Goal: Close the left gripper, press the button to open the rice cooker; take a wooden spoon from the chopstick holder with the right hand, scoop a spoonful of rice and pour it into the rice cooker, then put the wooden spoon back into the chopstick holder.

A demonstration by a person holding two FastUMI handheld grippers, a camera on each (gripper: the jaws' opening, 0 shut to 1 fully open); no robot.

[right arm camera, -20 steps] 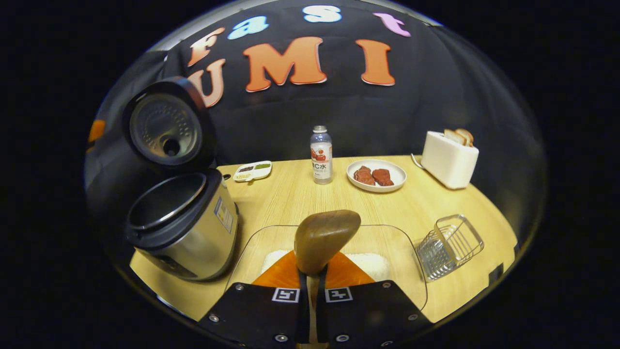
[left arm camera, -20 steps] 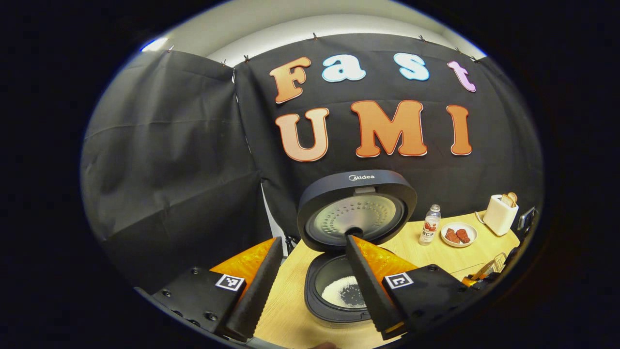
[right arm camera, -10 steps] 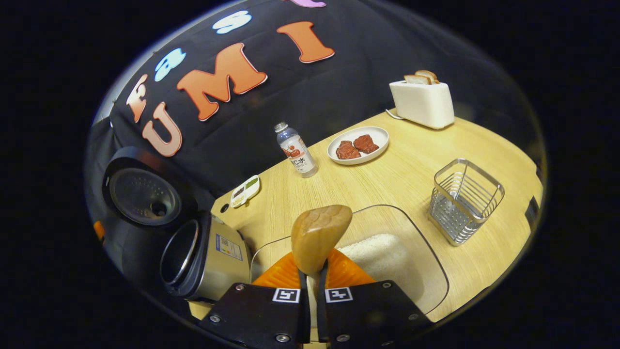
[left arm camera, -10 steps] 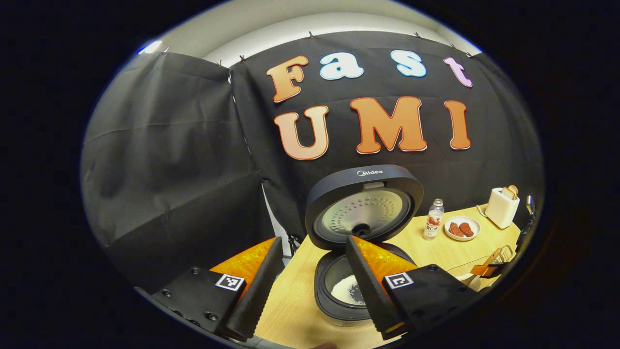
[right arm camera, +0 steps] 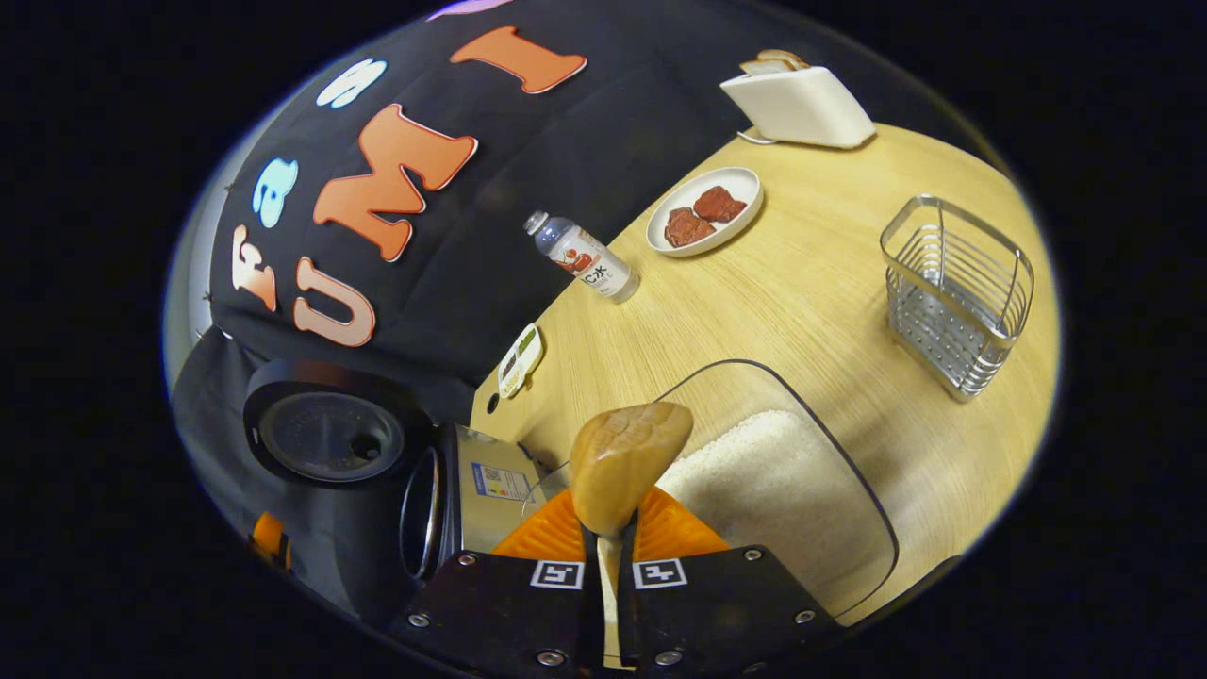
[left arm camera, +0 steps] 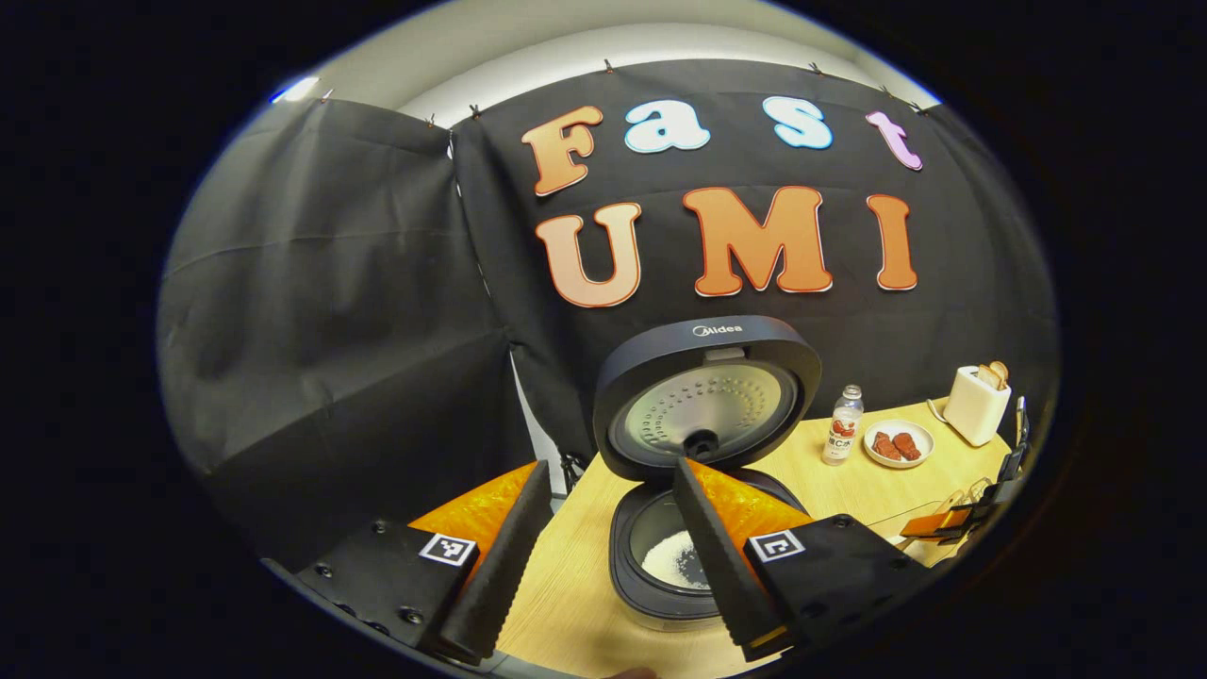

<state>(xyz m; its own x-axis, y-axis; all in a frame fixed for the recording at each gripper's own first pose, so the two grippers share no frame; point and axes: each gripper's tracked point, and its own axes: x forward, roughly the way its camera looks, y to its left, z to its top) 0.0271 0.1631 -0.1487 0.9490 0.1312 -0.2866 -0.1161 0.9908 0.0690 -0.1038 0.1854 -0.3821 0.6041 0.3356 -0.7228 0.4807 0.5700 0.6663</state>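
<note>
My right gripper (right arm camera: pixel 608 552) is shut on the handle of the wooden spoon (right arm camera: pixel 627 462). The spoon's bowl sticks up over the near end of the clear rice container (right arm camera: pixel 853 443), which holds a heap of white rice (right arm camera: pixel 768 486). The empty wire chopstick holder (right arm camera: pixel 952 288) stands to the right on the table. The rice cooker (right arm camera: pixel 471 486) is open at the lower left, its lid (right arm camera: pixel 330 436) raised. My left gripper (left arm camera: pixel 603 566) is open in front of the cooker (left arm camera: pixel 674 556), touching nothing. Some rice (left arm camera: pixel 665 569) lies in its pot under the upright lid (left arm camera: pixel 707 396).
On the wooden table (right arm camera: pixel 801 283) behind the container are a bottle (right arm camera: pixel 585 261), a plate of meat (right arm camera: pixel 702 209), a white toaster (right arm camera: pixel 801 102) with bread and a small sauce dish (right arm camera: pixel 520 358). The right gripper (left arm camera: pixel 948 521) shows far right in the left gripper view.
The right gripper has rolled strongly with the spoon, so its whole scene now tilts, and the cooker sits lower left. The left gripper has barely shifted and stays open.
</note>
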